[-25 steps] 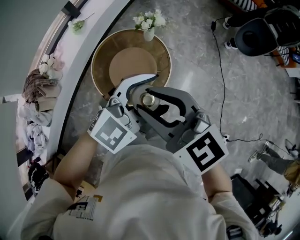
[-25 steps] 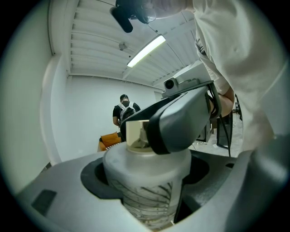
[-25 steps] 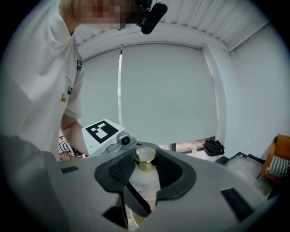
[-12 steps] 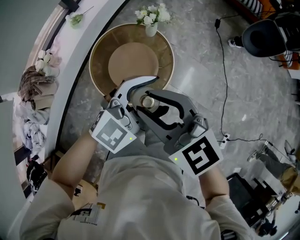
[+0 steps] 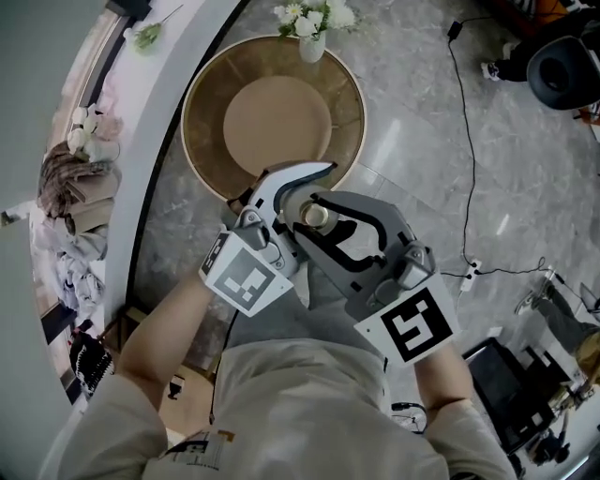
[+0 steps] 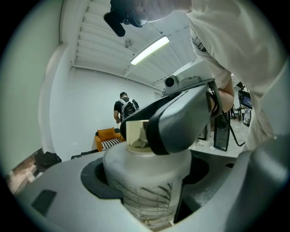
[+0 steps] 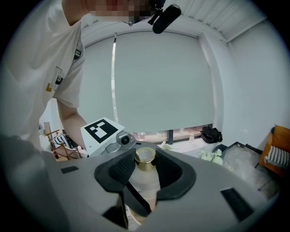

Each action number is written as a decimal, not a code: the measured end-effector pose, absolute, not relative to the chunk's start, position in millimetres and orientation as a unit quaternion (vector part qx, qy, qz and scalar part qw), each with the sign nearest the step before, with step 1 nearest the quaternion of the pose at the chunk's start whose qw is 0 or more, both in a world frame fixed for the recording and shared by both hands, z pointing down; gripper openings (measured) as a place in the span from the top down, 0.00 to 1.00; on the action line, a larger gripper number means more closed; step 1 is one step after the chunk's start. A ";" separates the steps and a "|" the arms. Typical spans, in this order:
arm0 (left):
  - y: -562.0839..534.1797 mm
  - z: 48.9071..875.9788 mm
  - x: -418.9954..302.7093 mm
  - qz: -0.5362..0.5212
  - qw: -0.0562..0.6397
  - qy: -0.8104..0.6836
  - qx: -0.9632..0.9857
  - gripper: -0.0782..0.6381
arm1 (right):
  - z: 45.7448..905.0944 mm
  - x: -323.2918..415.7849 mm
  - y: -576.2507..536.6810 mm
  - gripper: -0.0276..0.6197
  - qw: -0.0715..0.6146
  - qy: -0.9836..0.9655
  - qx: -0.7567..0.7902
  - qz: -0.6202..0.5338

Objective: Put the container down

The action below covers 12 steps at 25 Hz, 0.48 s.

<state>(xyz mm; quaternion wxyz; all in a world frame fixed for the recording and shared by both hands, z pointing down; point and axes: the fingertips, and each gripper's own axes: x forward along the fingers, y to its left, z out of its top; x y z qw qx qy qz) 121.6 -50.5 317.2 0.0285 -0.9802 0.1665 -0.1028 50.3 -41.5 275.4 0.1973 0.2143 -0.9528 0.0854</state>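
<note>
1. The grey marble floor (image 5: 422, 141) fills most of the head view, with a white curved ledge (image 5: 159, 122) sweeping down the left side.
2. A round wooden table (image 5: 202, 103) sits in the upper centre of that view.
3. My left claw (image 6: 145, 176) comes in from the lower left. Its jaws are clamped on the wide frosted body of the container (image 5: 316, 216), which sits in their dark notches.
4. My right claw (image 7: 144, 174) comes in from the lower right and crosses over the left one. Its padded notches are closed round the container's narrow upper part, just under the gold rim.
5. The container stands upright with its mouth open, held by both claws. In the head view it shows just off the table's lower right rim, and I cannot tell how high it is.
6. A small white vase (image 5: 312, 47) of pale flowers (image 5: 314, 17) stands at the table's far edge, well apart from the container.
7. A thin black cable (image 5: 469, 169) runs down the floor at the right.
</note>
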 end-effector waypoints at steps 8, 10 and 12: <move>-60.5 382.9 108.2 -0.098 0.011 0.165 -0.981 0.40 | 341.7 36.6 -53.5 0.75 0.202 -0.951 0.213 0.098; -63.3 403.4 105.4 -0.101 0.011 0.168 -0.981 0.40 | 362.5 34.1 -55.7 0.75 0.208 -0.949 0.213 0.103; -62.3 423.6 103.6 -0.109 0.013 0.171 -0.979 0.40 | 381.8 32.5 -54.5 0.75 0.214 -0.949 0.209 0.104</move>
